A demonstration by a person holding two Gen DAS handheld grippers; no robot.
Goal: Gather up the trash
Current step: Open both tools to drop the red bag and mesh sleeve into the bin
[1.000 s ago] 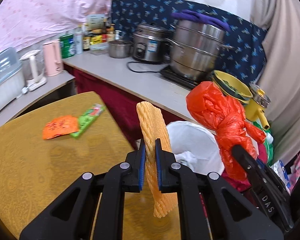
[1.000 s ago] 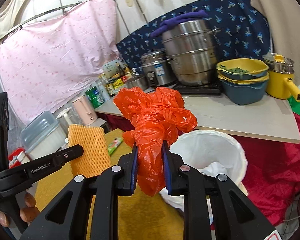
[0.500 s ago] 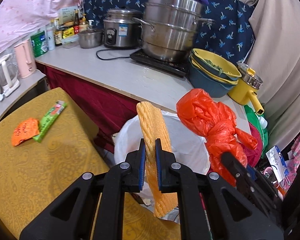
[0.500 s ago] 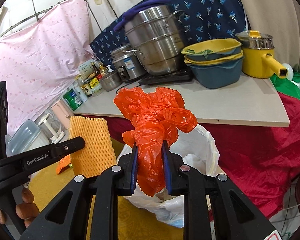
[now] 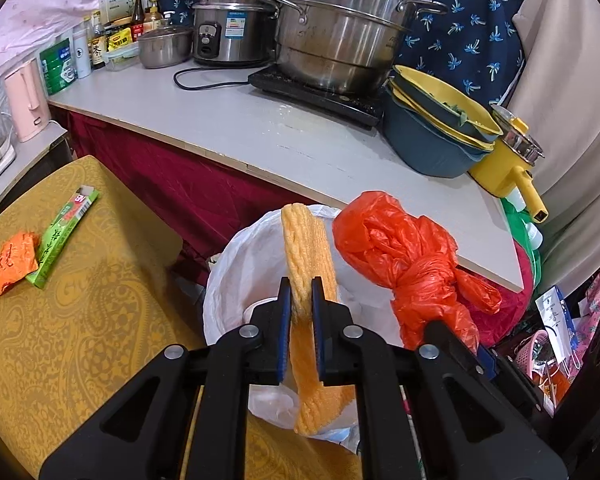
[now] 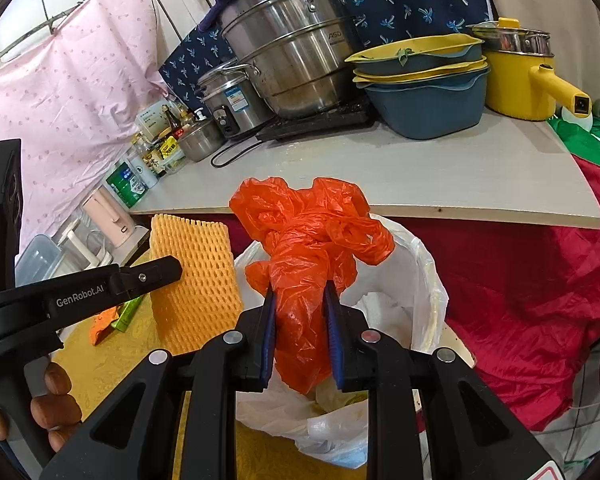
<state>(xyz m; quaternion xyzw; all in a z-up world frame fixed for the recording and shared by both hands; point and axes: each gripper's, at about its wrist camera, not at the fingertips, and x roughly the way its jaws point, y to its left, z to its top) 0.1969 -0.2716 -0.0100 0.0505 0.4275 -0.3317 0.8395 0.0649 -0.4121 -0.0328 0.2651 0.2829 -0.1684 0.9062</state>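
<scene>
On the table [image 5: 80, 340], far left: orange packet [image 5: 12, 266] and green box [image 5: 66, 234] lie touching, well apart from both tools and not yet collected.

Left gripper [image 5: 300, 304]: jaws narrow, clamped on foam net [image 5: 306, 248]. Net is yellow-orange mesh sleeve, long axis near vertical, one end sticking up past the fingertips, the other hanging below them. It sits directly over the bin [image 5: 228, 280], near its left half.

Right gripper [image 6: 300, 304]: jaws pinching the red bag [image 6: 312, 240] at its twisted neck; crumpled, knotted, thin plastic, bulk above the tips, tail drooping below. It hangs over the bin [image 6: 424, 280] mouth too, just right of the net, apparently not touching it.

Bin is white-lined and already part full. Both items are straight above the opening, so my read: the next move is just release. The light bag may cling to the pads or drift; the net could catch the rim.
</scene>
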